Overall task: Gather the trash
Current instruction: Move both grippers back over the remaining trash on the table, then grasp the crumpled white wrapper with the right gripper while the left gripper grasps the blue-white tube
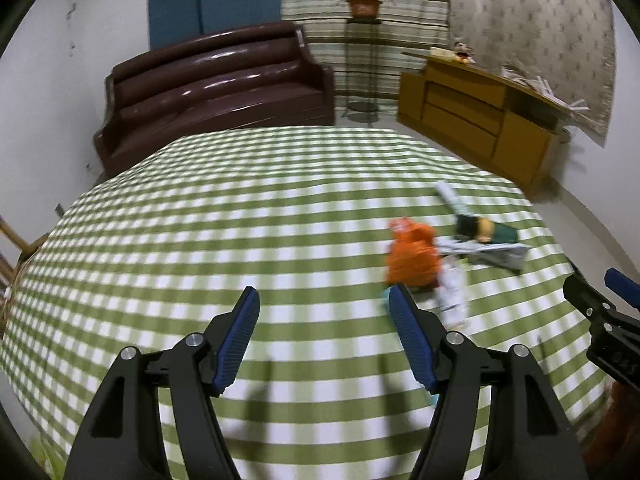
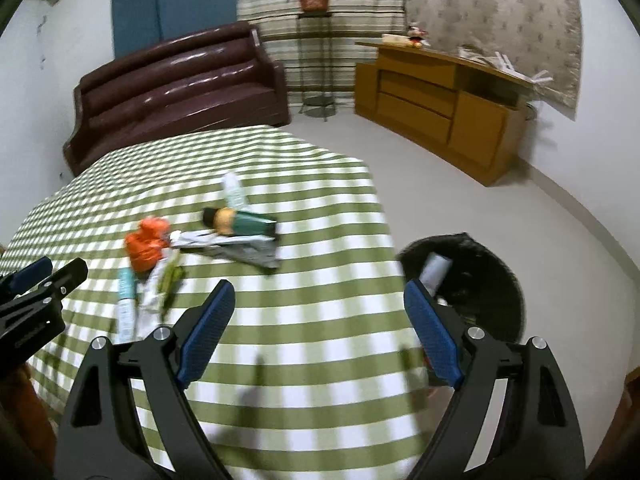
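Trash lies in a loose cluster toward the right side of the desk (image 2: 320, 320), which carries a green-and-white checked cloth: an orange crumpled wrapper (image 2: 146, 246), a dark green packet with a yellow patch (image 2: 240, 222), a grey flattened wrapper (image 2: 244, 254), a pale sachet (image 2: 236, 190) farther back, and several white, teal and green sachets (image 2: 148, 300) at the near edge of the pile. A black bin (image 2: 476, 280) stands on the floor just beside the desk's right edge, with a white piece (image 2: 436, 270) already inside it.

Risks, as judged: the pieces overlap and touch, so a pinch on one may drag or scatter its neighbours; thin flat wrappers may slip from the pads, or the cloth may be caught up with them; both grippers converge near one pile and could collide; a piece released short of the bin would fall to the floor.

Pose: the left gripper (image 1: 324, 312) hovers above the desk, jaws spread and holding nothing, its right finger just beside the sachets. The right gripper (image 2: 320, 304) hovers over the desk's right portion, jaws likewise spread and bare, with the pile to its left and the bin to its right. Both views are motion-blurred.
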A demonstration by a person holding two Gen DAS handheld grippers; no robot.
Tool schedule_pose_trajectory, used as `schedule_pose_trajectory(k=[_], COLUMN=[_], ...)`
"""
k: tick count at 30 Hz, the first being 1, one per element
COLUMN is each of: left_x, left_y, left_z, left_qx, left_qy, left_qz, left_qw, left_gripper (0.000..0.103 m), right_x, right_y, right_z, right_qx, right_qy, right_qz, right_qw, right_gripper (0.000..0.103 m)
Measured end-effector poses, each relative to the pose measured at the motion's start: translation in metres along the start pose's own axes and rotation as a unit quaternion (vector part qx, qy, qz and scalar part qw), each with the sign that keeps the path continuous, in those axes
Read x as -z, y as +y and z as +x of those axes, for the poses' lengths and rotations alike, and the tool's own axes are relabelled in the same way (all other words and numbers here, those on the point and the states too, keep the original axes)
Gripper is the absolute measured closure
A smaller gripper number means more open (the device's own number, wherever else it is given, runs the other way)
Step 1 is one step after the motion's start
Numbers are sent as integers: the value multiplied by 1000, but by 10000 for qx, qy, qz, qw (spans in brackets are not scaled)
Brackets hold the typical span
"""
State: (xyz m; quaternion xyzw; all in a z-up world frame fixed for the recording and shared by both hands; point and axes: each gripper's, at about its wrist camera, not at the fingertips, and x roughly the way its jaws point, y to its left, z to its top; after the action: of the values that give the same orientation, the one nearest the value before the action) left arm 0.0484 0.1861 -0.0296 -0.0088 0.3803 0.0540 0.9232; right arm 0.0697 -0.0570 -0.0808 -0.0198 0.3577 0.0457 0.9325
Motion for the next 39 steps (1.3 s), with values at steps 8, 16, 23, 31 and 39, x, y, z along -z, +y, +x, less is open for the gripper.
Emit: schedule_pose_trajectory(k=[8, 16, 23, 31, 39], left_x=[12, 22, 24, 26, 24], left_y=[47, 80, 87, 79, 55], left_z=[-1, 0, 3, 5, 2], left_qx=[-278, -393, -326, -206, -104], left_qy=[95, 192, 235, 290, 286], left_qz=[-263, -452, -532, -500, -346], left_qw=[9992, 9980, 9978, 9981, 9989], left_gripper=[37, 35, 34, 34, 34], right_x=[-2, -2, 1, 4, 15], right_y=[49, 91, 109, 108, 95], right_z=[9, 21, 35, 41, 27], right_qx=[-240, -329, -205, -346, -312], right_qy=[198, 409, 664, 827, 690], right_qz=[-381, -764, -864, -920, -910], right_qw=[9988, 9957, 9938, 9917, 9930], right_gripper=[23, 29, 38, 62, 84])
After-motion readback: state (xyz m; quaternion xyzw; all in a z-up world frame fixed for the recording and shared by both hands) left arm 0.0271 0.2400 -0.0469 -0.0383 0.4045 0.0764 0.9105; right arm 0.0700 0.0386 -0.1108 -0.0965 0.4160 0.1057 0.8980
